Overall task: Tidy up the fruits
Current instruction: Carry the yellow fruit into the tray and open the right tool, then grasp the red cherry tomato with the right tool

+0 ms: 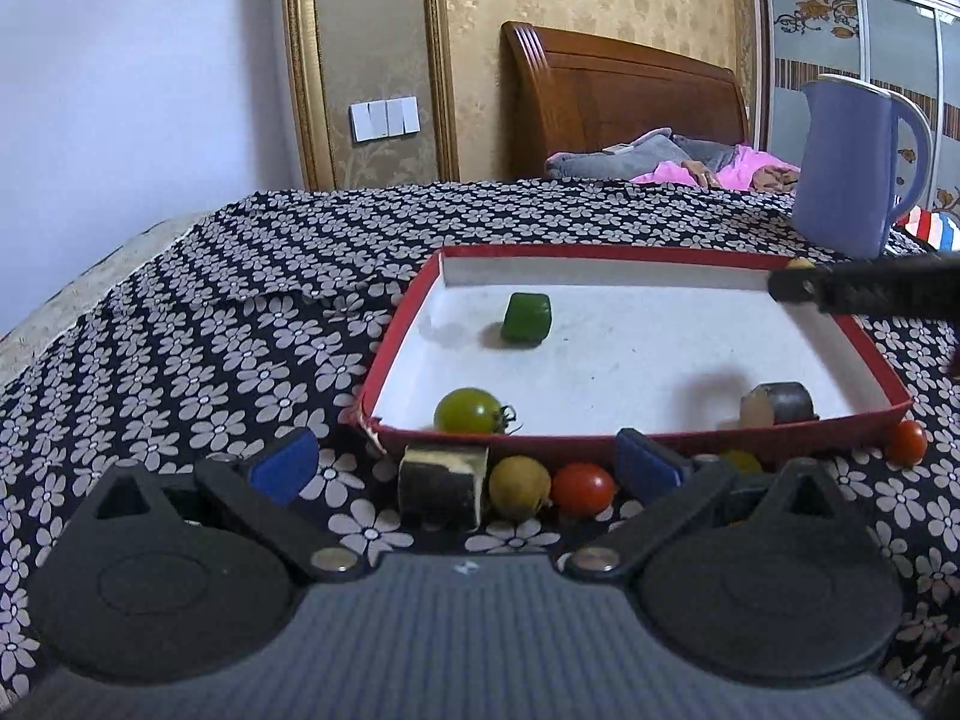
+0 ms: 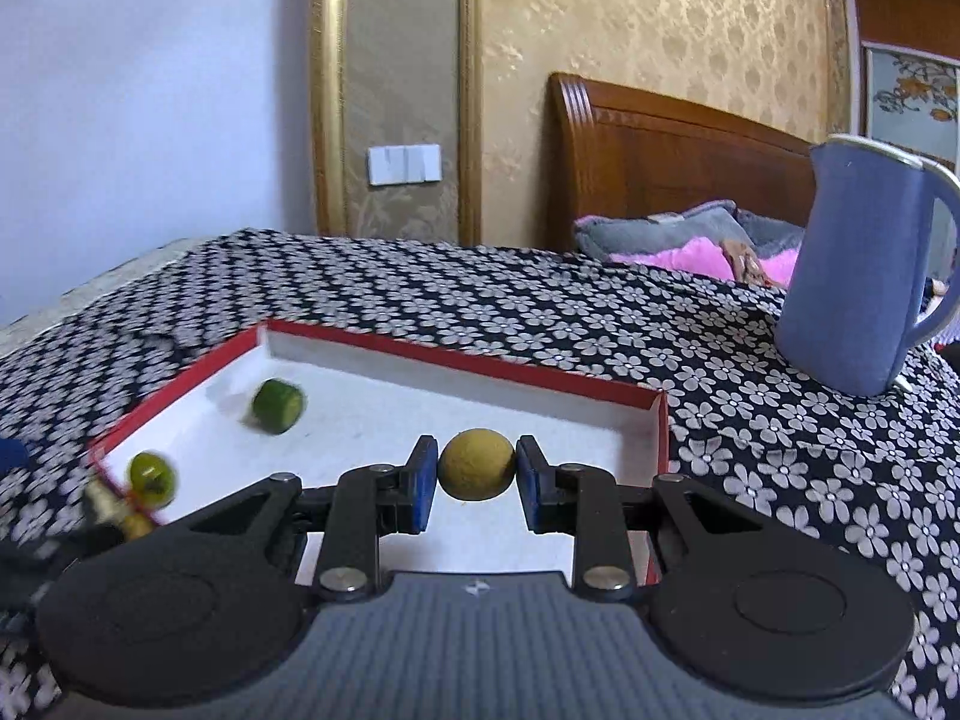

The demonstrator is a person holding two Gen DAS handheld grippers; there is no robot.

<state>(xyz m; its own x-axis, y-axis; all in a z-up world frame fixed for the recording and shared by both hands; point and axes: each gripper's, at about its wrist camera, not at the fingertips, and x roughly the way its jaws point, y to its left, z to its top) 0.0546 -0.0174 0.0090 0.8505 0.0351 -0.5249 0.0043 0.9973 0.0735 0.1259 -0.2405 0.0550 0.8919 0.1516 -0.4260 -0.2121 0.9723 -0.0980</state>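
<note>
A red-rimmed white tray (image 1: 660, 438) (image 2: 480, 363) lies on the flowered cloth. In it are a green chunk (image 1: 527, 317) (image 2: 277, 405), a green tomato (image 1: 469, 411) (image 2: 153, 477) and a dark cut piece (image 1: 777, 403). My left gripper (image 1: 465, 468) is open, low in front of the tray's near wall. Between its fingers lie a dark cut piece (image 1: 443, 483), a yellow round fruit (image 1: 519, 485) and a red tomato (image 1: 583, 487). My right gripper (image 2: 477, 474) is shut on a yellow round fruit (image 2: 477, 465), held above the tray's right part; it shows in the left wrist view (image 1: 798, 276).
A blue jug (image 1: 852, 168) (image 2: 864, 276) stands behind the tray at the right. Another red tomato (image 1: 905, 443) and a yellow fruit (image 1: 741, 461) lie by the tray's near right corner. A bed with blankets (image 1: 660, 162) is behind the table.
</note>
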